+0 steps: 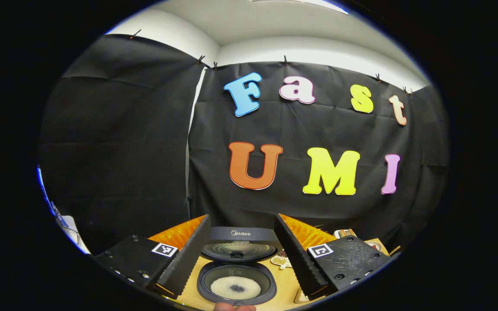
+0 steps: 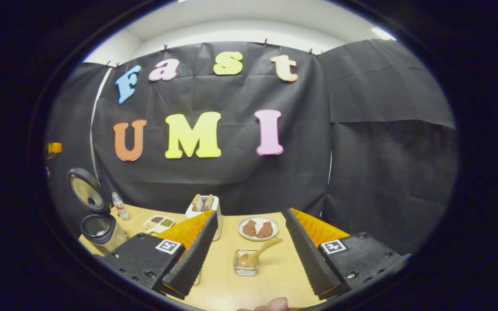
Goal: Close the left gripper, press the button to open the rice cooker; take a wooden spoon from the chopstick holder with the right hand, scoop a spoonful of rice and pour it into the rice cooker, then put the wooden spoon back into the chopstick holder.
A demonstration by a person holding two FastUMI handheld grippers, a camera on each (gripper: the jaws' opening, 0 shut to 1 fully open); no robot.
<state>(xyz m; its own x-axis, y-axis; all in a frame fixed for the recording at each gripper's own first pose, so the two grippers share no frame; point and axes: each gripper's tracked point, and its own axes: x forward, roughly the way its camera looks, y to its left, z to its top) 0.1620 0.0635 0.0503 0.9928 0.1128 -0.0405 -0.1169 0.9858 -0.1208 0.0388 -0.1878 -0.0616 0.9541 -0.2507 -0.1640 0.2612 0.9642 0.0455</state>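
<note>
In the left gripper view the dark rice cooker (image 1: 237, 276) stands open on the wooden table, lid (image 1: 238, 249) tilted back. White rice lies in a ring in its inner pot (image 1: 236, 287). My left gripper (image 1: 241, 220) is open above and in front of it, holding nothing. In the right gripper view the wooden spoon (image 2: 261, 251) rests with its bowl in a small glass dish (image 2: 244, 264), handle pointing up and right. The white chopstick holder (image 2: 207, 210) stands behind my left finger. My right gripper (image 2: 250, 214) is open and empty, with the dish between its fingers farther off.
A white plate (image 2: 258, 227) with two brown pieces sits behind the dish. A small sectioned tray (image 2: 159, 222) and a little bottle (image 2: 120, 206) stand near the open rice cooker (image 2: 97, 216) at the left. Black cloth walls close the booth behind the table.
</note>
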